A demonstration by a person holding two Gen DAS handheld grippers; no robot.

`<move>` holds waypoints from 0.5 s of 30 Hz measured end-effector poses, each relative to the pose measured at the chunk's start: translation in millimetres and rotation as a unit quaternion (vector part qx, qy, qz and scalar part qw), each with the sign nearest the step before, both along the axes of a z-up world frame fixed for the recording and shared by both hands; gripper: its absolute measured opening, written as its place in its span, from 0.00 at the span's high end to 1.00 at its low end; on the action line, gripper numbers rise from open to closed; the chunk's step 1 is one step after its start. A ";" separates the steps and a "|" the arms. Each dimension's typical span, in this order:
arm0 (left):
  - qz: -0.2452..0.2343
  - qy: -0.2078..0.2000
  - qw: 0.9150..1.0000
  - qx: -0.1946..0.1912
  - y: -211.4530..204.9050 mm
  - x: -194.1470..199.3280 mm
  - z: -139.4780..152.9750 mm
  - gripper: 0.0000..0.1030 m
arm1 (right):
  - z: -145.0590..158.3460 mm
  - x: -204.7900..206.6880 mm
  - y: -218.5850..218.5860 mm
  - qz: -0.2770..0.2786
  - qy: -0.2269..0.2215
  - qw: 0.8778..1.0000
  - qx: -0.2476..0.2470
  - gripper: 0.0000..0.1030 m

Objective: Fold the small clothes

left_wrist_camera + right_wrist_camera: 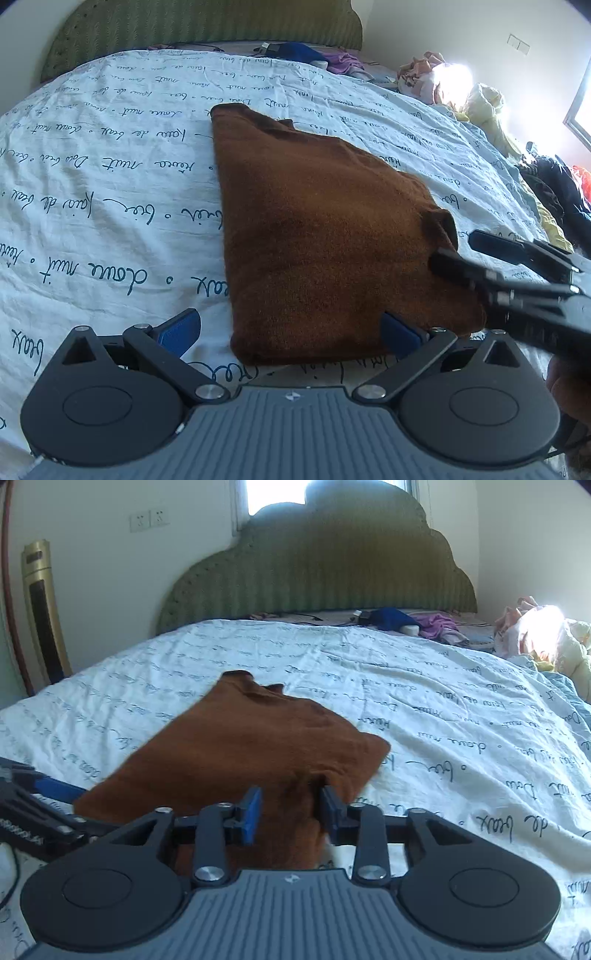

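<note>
Item: brown knit garment (325, 236), small, lying partly folded on the white script-printed bedsheet (110, 192), its long straight edge running away from you toward the green headboard (317, 572), which is likely why both tools are working from the near end. Left gripper (291, 332): you are holding it low at the garment's near hem with the jaws spread wide, one blue pad on bare sheet, the other at the cloth's near edge, nothing pinched; it seems to be waiting to take or steady that hem. Right gripper (290, 814): you are reaching in from the right side, jaws part-way closed with a bunched near-right corner of the garment sitting between them; whether the pads are truly clamping the cloth or only bracketing it cannot be told from either view. The raised flap at that corner suggests you are lifting it for the next fold. Background: loose clothes (439, 626) piled by the headboard, well apart from the work.
</note>
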State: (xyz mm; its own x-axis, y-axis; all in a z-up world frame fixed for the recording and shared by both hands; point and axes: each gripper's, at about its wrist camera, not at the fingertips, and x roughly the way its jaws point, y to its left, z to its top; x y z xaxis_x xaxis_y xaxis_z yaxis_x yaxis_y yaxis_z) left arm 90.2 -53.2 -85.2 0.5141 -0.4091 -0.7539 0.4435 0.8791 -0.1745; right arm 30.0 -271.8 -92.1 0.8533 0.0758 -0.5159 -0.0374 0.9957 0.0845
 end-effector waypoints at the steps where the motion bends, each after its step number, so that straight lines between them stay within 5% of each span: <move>1: 0.001 0.002 1.000 0.001 -0.1 0.5 -1.2 0.01 | -3.9 -2.1 5.1 0.010 0.003 1.000 -0.006 0.09; 4: -0.001 0.009 1.000 0.008 1.4 1.7 -4.9 0.01 | -34.9 12.9 12.6 -0.013 0.059 0.994 -0.090 0.05; 7: 0.005 0.000 1.000 0.018 16.6 -7.1 -2.7 0.00 | -36.6 6.4 -21.8 -0.044 0.061 0.997 0.031 0.05; 10: 0.026 -0.012 0.999 0.037 46.7 -21.3 1.0 0.00 | -24.0 -21.8 -23.9 -0.075 0.050 0.995 0.040 0.04; 15: 0.068 0.000 0.995 0.077 86.4 -40.4 -9.1 0.00 | -22.7 -64.7 -5.0 -0.045 0.076 0.993 0.077 0.04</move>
